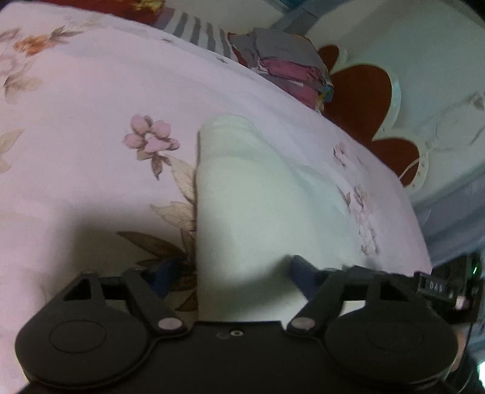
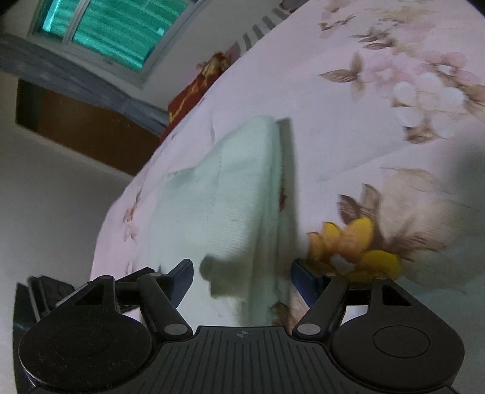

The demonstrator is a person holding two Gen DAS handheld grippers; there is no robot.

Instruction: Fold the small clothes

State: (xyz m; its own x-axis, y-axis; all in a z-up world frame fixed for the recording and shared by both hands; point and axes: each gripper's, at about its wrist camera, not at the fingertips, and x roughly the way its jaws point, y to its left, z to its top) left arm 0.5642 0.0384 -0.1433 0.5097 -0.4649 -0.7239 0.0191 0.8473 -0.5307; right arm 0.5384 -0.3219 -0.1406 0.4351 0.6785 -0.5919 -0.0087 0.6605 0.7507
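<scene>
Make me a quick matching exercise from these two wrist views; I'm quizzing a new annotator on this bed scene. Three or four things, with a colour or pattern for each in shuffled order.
Things:
1. folded garment
2. bedsheet
3. clothes pile
4. window

Descriptions:
A. teal glass
B. plain pale mint white
C. grey and magenta
D. pink with floral print

Pairs: 1-B, 2-D, 3-C, 4-A
</scene>
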